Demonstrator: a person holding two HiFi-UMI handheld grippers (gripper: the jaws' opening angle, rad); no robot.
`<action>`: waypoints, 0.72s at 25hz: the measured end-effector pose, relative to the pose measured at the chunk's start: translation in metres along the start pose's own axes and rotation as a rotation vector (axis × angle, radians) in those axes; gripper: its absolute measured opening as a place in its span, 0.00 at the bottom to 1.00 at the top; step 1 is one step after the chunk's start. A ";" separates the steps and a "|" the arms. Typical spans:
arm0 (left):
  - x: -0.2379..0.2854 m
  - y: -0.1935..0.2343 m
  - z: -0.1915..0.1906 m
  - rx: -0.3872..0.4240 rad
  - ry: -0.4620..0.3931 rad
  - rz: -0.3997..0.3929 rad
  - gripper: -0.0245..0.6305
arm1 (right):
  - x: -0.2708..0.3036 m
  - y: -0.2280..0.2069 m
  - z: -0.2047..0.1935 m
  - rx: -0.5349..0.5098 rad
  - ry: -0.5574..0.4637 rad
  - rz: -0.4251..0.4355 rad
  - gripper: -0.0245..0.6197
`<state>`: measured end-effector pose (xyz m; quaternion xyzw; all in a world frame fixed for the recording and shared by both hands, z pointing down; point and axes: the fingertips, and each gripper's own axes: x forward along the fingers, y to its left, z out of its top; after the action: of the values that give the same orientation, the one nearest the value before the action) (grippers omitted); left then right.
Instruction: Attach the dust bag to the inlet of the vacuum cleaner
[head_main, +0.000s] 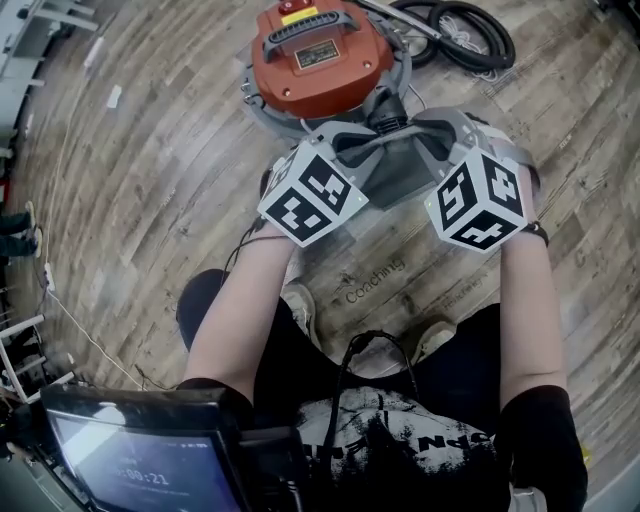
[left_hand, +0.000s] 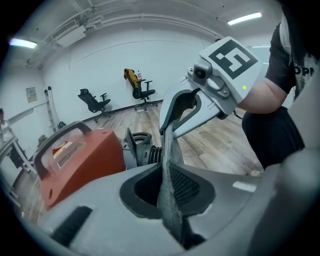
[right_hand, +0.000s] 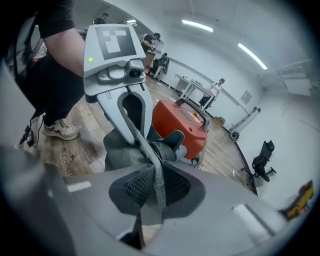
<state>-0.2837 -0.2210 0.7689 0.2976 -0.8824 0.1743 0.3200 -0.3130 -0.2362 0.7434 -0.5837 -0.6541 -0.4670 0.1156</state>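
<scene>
Dust bag (head_main: 388, 165), limp grey woven cloth, hangs stretched between left claw (left_hand: 167, 192) and right claw (right_hand: 150, 192), each pinching an edge; orange vacuum cleaner's (head_main: 320, 55) black inlet (right_hand: 167, 146) sits just beyond.

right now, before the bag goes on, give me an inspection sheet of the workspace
surface: wooden plank floor.
job's things: red vacuum cleaner stands on the floor; its black inlet has no bag seated on it, as far as shows; grey dust bag is stretched between the grippers, close in front of it.
clutter: small pale scrap on the floor, away from the job.
grippers: left gripper and right gripper both shut on the dust bag.
cables: black hose coiled behind the vacuum cleaner; thin cable on the floor at left.
surroundings: office chairs, people far off, a screen.
</scene>
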 end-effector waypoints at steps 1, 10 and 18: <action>0.001 0.001 0.004 0.024 0.015 0.004 0.09 | 0.000 -0.001 -0.004 0.014 0.004 0.003 0.10; 0.008 0.006 0.032 0.091 0.006 0.019 0.09 | 0.013 -0.007 -0.033 0.117 0.037 0.019 0.10; 0.002 0.003 0.014 0.039 -0.019 0.003 0.09 | 0.005 -0.008 -0.012 0.080 -0.035 0.013 0.10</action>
<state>-0.2938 -0.2263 0.7596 0.3041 -0.8824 0.1891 0.3054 -0.3260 -0.2411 0.7497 -0.5911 -0.6701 -0.4295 0.1304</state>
